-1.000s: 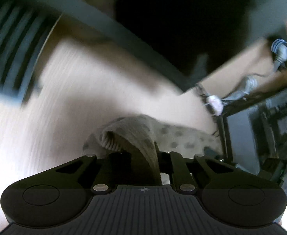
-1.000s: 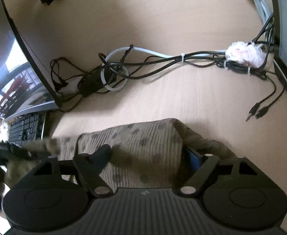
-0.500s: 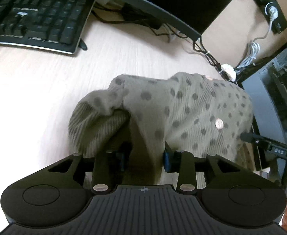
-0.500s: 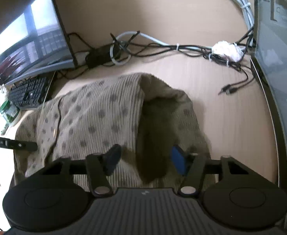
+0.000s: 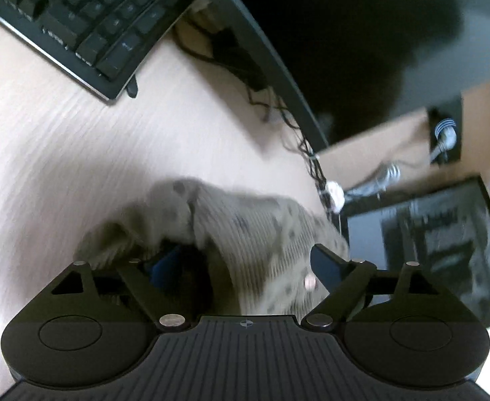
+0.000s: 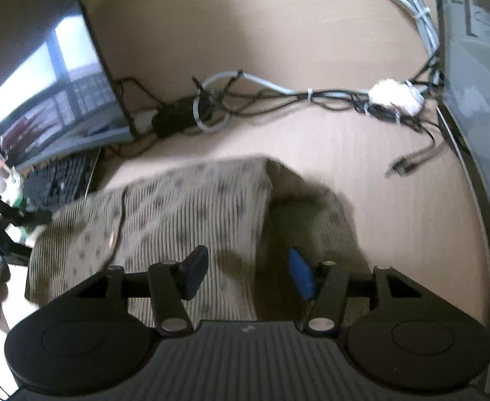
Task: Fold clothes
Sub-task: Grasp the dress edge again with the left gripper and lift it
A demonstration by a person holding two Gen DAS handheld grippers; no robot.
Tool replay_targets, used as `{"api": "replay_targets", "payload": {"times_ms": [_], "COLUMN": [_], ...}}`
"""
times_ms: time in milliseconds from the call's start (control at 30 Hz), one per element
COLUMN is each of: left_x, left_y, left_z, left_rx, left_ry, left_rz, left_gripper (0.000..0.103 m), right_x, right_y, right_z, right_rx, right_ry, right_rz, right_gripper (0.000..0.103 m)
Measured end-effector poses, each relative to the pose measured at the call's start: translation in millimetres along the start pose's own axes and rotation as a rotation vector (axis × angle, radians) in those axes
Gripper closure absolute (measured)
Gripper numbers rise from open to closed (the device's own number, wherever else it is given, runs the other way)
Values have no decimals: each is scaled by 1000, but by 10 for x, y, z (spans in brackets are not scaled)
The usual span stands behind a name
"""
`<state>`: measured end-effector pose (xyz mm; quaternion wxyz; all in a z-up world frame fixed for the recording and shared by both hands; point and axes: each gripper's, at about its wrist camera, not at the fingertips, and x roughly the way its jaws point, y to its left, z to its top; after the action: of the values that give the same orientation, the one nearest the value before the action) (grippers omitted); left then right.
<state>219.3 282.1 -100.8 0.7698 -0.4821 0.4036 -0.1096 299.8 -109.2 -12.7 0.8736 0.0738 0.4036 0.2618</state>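
left gripper [image 5: 246, 262]: jaws were opening, releasing the olive ribbed dotted garment [image 5: 245, 234] | right gripper [image 6: 248, 272]: open astride the fold | step: fold laid | next: probably regrasp an edge.

Both wrist views look steeply down, close over the same garment [image 5: 245, 244].

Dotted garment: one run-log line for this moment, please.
phase: fold | dotted garment: on desk | left gripper: jaws opening, cloth between | right gripper: open over cloth
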Motion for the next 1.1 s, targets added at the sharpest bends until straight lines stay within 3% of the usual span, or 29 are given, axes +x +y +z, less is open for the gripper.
{"api": "replay_targets", "payload": {"times_ms": [100, 200, 333, 367, 467, 600, 667, 700, 767, 833, 933, 1100], "left_x": [75, -63, -472, -533, -509, -281, -180, -139, -67, -1, -34, -455], "left_y": [-13, -117, -363, -420, -487, -418, -368, -356, -350, -387, -628, -1180], "left_z": [182, 375, 537, 543, 385, -113, -296, -350, -381, -377, -392, -412], "left_rx": [-12, 29, 119, 147, 224, 347, 369, 368, 360, 366, 430, 509], "left_ry": [-27, -136, -318, -322, -219, -47, -2, 5, 11, 16, -20, -89], "left_rz": [6, 3, -31, -26, 41, 215, 260, 273, 302, 318, 272, 74], "left_gripper": [15, 18, 16, 15, 13, 13, 15, 21, 51, 85, 93, 94], "right_x": [281, 524, 524, 506, 412, 188, 129, 126, 141, 172, 131, -249], "right_y": [-38, -56, 2, 12, 31, 64, 112, 128, 156, 182, 250, 380], "right_z": [105, 139, 57, 44, 22, -34, -89, -120, -159, -150, -88, 83], "right_rx": [51, 68, 3, -5, -4, -21, -55, -69, -78, -67, -72, -135], "right_ry": [15, 51, 66, 68, 75, 96, 110, 120, 131, 125, 95, 10], "right_rz": [35, 63, 54, 48, 44, 91, 83, 77, 67, 68, 80, 134], "right_gripper": [48, 48, 49, 49, 49, 49, 48, 49, 56, 74, 86, 90]}}
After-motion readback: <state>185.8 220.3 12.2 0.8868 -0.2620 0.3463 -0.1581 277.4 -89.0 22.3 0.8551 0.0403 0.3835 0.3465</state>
